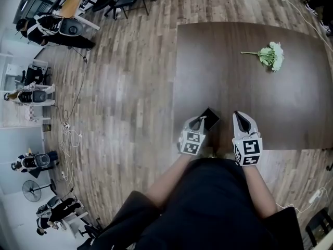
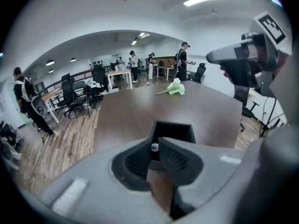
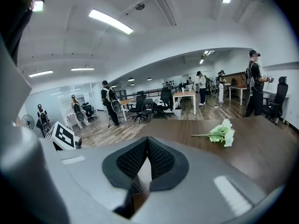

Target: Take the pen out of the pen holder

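A black square pen holder stands near the front edge of the dark brown table. In the left gripper view its open top lies just beyond the jaws. My left gripper is over the holder, and its jaws are shut on the small pale rounded end of a pen; the pen's body is hidden. My right gripper hovers just right of the holder, shut with nothing between its fingers. It also shows at the upper right of the left gripper view.
A bunch of pale green artificial flowers lies at the table's far right, also seen in the right gripper view. Wooden floor lies to the left. Office chairs, desks and several people stand far off in the room.
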`<state>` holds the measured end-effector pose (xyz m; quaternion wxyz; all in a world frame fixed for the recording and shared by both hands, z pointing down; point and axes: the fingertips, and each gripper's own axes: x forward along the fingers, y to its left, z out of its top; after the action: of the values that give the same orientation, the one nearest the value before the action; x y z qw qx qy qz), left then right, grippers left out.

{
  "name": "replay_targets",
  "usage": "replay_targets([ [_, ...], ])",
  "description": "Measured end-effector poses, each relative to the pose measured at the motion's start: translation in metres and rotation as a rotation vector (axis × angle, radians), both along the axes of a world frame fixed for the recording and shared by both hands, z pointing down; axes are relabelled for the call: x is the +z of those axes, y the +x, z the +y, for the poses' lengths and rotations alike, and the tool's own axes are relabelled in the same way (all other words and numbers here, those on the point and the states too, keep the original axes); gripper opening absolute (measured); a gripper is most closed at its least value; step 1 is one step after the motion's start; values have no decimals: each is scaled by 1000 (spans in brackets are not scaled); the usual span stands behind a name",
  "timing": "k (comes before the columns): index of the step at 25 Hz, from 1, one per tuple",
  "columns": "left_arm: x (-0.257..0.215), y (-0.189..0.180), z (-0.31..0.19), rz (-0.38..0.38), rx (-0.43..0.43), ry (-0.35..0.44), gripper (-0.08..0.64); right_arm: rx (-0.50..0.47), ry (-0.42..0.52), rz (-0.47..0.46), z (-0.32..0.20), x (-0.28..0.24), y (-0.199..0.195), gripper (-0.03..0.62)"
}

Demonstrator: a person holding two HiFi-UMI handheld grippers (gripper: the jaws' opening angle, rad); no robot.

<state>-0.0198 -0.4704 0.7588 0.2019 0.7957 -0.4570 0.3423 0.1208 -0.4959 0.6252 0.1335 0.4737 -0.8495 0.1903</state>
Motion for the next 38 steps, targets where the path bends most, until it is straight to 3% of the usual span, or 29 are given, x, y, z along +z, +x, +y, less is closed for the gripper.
replay_targets([
  [20,-58,1,0,128,13,111,31,74,26,28,25,-16,4,3],
  [32,-157,-22,24,360,-55,238,31,68,75,56,36,-40,-27,3],
  [38,-207,-42,27,415,-73,358,31,80,101,85,41,-57,-36,3],
])
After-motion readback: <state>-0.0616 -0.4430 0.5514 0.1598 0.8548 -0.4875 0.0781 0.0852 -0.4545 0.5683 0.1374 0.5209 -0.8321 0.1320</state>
